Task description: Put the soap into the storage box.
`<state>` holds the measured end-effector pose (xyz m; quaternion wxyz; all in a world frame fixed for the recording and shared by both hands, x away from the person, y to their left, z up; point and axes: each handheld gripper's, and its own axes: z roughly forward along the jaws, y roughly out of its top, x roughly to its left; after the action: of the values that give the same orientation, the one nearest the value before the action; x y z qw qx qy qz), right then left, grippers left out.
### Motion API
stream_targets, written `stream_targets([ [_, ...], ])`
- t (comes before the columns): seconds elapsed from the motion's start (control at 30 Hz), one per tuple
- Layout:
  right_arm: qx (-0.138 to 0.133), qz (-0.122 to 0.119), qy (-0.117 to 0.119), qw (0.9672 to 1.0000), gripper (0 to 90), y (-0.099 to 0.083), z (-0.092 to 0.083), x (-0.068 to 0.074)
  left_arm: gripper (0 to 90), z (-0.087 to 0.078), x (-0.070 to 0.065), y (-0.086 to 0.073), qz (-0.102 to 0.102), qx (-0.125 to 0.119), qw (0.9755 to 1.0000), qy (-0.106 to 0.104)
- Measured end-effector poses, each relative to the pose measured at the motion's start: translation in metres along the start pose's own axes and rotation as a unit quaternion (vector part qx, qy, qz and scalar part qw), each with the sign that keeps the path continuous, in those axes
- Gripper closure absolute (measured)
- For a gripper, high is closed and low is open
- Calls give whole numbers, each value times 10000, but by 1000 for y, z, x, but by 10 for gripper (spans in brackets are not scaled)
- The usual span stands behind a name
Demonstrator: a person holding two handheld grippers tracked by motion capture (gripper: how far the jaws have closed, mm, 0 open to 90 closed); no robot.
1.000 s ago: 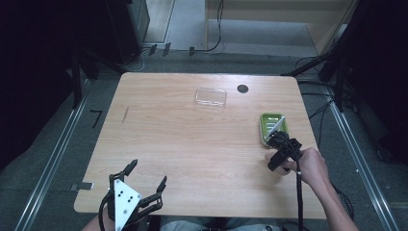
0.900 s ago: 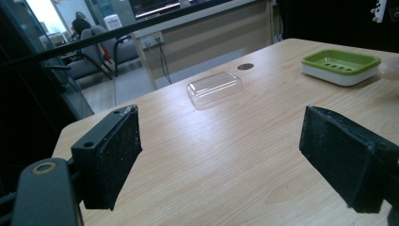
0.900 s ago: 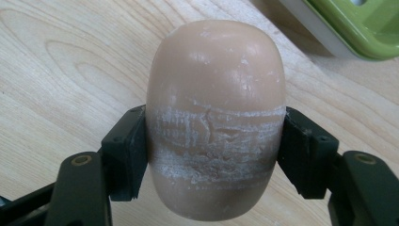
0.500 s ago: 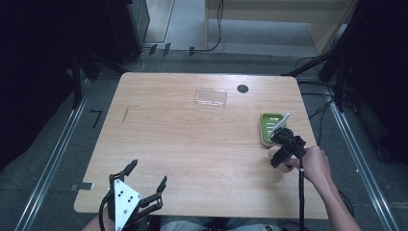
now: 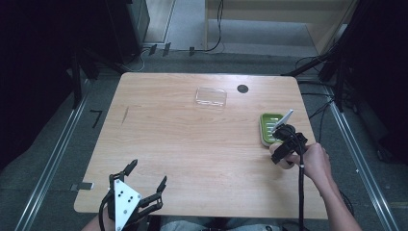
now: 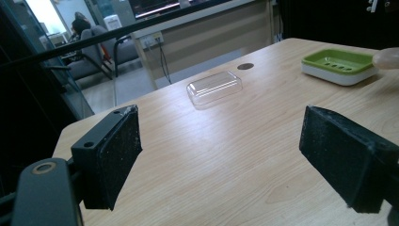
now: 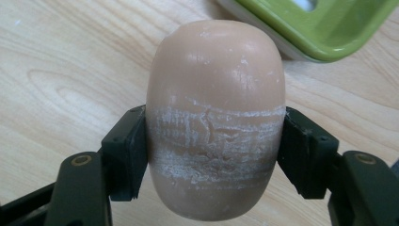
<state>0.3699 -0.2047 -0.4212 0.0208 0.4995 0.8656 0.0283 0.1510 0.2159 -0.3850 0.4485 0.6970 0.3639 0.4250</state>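
I have the bar of soap (image 7: 214, 122) clamped in my right gripper (image 7: 214, 155), the two black pads pressing on its flanks across the scuffed, whitish band. It hangs off the table, just beside the near edge of the green soap dish (image 5: 269, 129), not yet over the tray. I judge the pickup done; what is left is to carry the bar over the dish, set it down and release, and perhaps fit the clear plastic lid (image 5: 210, 96) that lies well apart, farther up the table. My left gripper (image 5: 144, 185) rests at the near edge with its jaws spread wide, holding and touching nothing.
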Motion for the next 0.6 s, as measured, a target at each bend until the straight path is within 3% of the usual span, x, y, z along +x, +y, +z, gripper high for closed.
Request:
stream_targets([
  [0.27, -118, 160, 48, 9998, 332, 6, -6, -5, 139, 0, 0, 0, 6, -1, 10000, 4],
  [0.6, -69, 254, 16, 9997, 332, 16, -5, -14, 139, 0, 0, -1, -5, 3, 10000, 8],
])
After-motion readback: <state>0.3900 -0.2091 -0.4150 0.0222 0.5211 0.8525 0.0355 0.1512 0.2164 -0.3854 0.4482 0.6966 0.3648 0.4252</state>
